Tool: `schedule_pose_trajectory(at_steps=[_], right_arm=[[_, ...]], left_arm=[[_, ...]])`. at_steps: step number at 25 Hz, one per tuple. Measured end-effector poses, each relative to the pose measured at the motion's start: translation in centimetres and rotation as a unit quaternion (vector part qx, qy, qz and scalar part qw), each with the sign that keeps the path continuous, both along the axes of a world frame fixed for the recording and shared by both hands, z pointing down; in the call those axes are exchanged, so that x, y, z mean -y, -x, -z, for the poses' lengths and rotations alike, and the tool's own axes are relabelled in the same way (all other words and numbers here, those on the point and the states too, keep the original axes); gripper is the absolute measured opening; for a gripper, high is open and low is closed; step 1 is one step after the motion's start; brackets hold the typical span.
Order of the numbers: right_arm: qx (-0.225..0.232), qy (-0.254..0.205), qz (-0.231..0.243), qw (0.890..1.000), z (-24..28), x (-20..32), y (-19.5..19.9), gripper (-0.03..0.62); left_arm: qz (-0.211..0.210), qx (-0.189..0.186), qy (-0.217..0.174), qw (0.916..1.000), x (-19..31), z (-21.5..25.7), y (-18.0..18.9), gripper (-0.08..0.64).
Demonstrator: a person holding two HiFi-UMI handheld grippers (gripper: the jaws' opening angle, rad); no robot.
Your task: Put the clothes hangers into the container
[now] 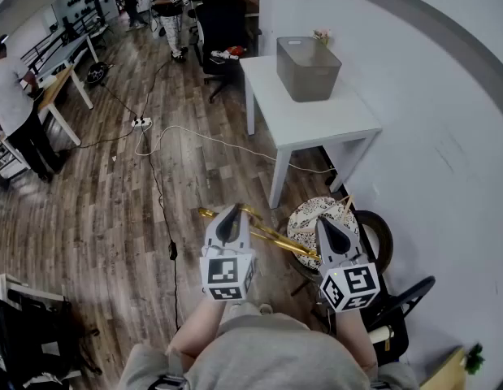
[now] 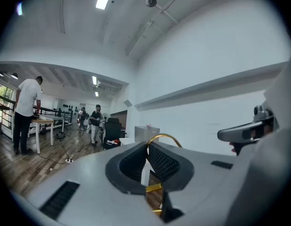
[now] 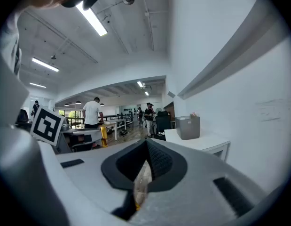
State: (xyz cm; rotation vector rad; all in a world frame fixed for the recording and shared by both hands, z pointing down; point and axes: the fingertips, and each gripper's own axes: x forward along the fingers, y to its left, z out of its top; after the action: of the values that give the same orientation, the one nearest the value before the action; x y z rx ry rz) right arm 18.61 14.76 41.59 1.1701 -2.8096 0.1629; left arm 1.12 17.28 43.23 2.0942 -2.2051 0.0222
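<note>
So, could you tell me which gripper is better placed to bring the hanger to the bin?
Probably the right gripper: it and the left gripper both clamp the hanger, but the right is nearer the bin on the table.

The head view looks steeply down from above onto the left gripper (image 1: 231, 214) and right gripper (image 1: 324, 224), with the floor far below. Each gripper view sits close behind its own jaws, facing level across the room. All three views share the white table (image 1: 316, 120) and its grey container (image 1: 307, 67), well ahead.
</note>
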Motion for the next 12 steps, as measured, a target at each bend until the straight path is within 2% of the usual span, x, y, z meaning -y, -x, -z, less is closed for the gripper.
schedule_pose_trajectory(at_steps=[3, 12], right_arm=[[0.005, -0.006, -0.005, 1.000, 0.3, -0.7, -0.6, 0.000], [0.005, -0.021, -0.003, 1.000, 0.6, -2.5, -1.0, 0.000]], left_arm=[[0.000, 0.003, -0.018, 0.9998, -0.6, 1.1, -0.5, 0.020], [0.009, 0.007, -0.020, 0.9997, -2.5, 1.2, -0.2, 0.020]])
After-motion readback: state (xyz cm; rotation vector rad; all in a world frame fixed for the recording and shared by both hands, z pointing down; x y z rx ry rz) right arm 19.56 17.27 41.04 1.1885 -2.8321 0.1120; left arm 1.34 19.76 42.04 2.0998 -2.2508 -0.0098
